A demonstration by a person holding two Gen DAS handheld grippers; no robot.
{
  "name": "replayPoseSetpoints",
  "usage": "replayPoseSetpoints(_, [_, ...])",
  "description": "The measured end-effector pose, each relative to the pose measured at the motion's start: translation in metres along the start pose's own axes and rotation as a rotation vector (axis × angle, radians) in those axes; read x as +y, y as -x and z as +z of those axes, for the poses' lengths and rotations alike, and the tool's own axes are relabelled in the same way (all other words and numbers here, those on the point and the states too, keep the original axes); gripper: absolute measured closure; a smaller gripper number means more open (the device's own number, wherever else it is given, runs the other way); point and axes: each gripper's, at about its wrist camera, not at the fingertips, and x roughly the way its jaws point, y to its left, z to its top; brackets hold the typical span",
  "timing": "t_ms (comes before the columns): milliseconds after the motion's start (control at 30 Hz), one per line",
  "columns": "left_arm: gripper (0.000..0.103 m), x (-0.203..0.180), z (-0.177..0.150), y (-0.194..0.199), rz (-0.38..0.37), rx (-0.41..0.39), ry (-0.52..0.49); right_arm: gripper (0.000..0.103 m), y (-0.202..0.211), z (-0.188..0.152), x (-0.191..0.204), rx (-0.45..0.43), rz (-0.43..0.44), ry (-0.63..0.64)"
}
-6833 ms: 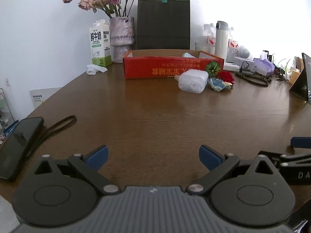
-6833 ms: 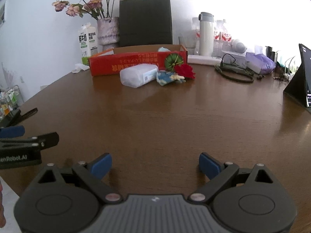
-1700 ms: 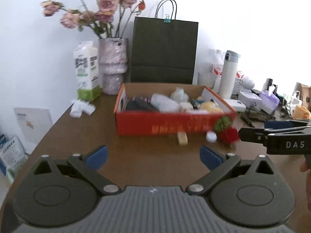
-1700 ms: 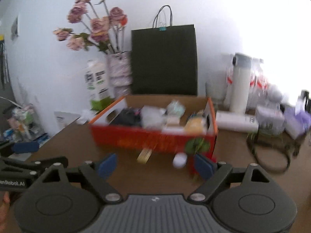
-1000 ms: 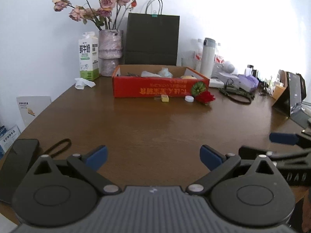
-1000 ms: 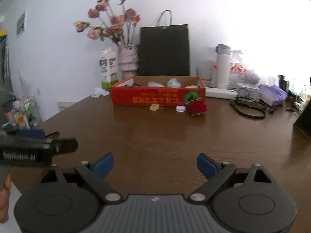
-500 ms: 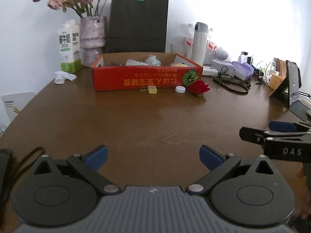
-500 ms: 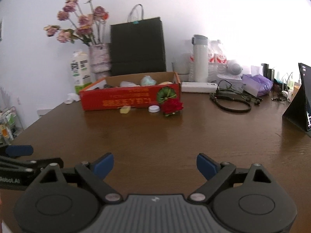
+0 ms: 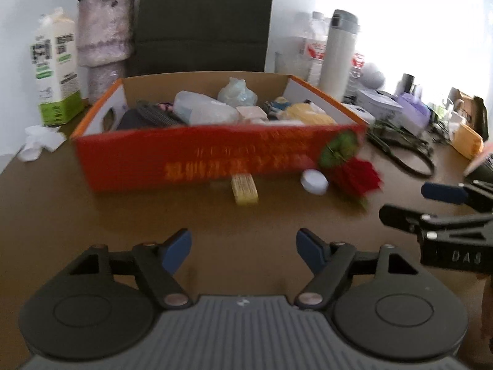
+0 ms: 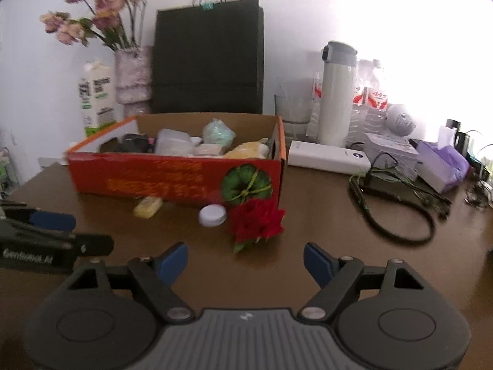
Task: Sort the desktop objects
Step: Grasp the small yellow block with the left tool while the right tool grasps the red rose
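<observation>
left gripper (image 9: 243, 248): spread, nothing between the pads; jaws have just been closing a bit. Aimed down at the table (image 9: 92, 222).
right gripper (image 10: 245, 262): spread, empty too; jaws have just been narrowing as well.
yellow block (image 9: 244, 188): ahead of left gripper, roughly centred, against the front wall of the red box (image 9: 200, 160).
white cap (image 10: 212, 215): ahead and slightly left of right gripper, just beside the red flower (image 10: 257, 220).
red flower: straight ahead of right gripper, closest loose item, leaning on the box corner.
red box: beyond both grippers, already partly filled with sorted stuff.
step (guess): approach to pick up the leftover items in front of the box.
risk 1: the grippers sit side by side, targets close together; they may bump if both go in at once.
risk 2: cap is low and flat, pads may slide over it or push it under the flower.
risk 3: flower is soft, a pinch could crush petals or drag the cap along.
risk 4: block touches the box wall, far pad may hit cardboard and shove the box.
blur: left view smeared, exact gaps unclear.
</observation>
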Motion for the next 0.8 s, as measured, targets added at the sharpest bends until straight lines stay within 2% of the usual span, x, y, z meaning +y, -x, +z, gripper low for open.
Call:
replayPoseSetpoints(133, [0.029, 0.004, 0.023, -0.04, -0.024, 0.028, 0.008, 0.027, -0.044, 0.019, -0.007, 0.042, 0.004, -0.003])
replayPoseSetpoints(233, [0.04, 0.003, 0.029, -0.056, -0.022, 0.032, -0.018, 0.028, -0.065, 0.026, -0.008, 0.051, 0.027, 0.003])
replayPoseSetpoints(300, [0.045, 0.002, 0.029, -0.06, -0.008, 0.011, -0.028, 0.038, -0.072, 0.025, -0.012, 0.049, 0.037, -0.02])
replayPoseSetpoints(333, [0.047, 0.001, 0.029, -0.06, -0.008, 0.007, -0.026, 0.049, -0.074, 0.024, -0.014, 0.053, 0.046, -0.036])
replayPoseSetpoints(367, [0.048, 0.001, 0.029, -0.06, -0.015, 0.008, -0.026, 0.054, -0.076, 0.023, -0.016, 0.066, 0.058, -0.046])
replayPoseSetpoints(433, [0.077, -0.002, 0.028, -0.06, -0.024, 0.0, -0.05, 0.06, -0.079, 0.02, -0.017, 0.089, 0.08, -0.036])
replayPoseSetpoints(500, [0.081, -0.002, 0.028, -0.058, -0.019, 0.002, -0.046, 0.063, -0.077, 0.017, -0.017, 0.082, 0.088, -0.035])
replayPoseSetpoints(567, [0.081, 0.001, 0.025, -0.054, -0.049, 0.001, -0.023, 0.064, -0.074, 0.016, -0.017, 0.073, 0.099, -0.038])
replayPoseSetpoints(667, [0.081, 0.003, 0.022, -0.045, -0.05, 0.0, -0.002, 0.064, -0.07, 0.014, -0.017, 0.067, 0.098, -0.045])
replayPoseSetpoints(800, [0.081, -0.007, 0.011, -0.015, -0.052, -0.05, -0.017, 0.064, -0.057, 0.016, -0.016, 0.032, 0.089, -0.04])
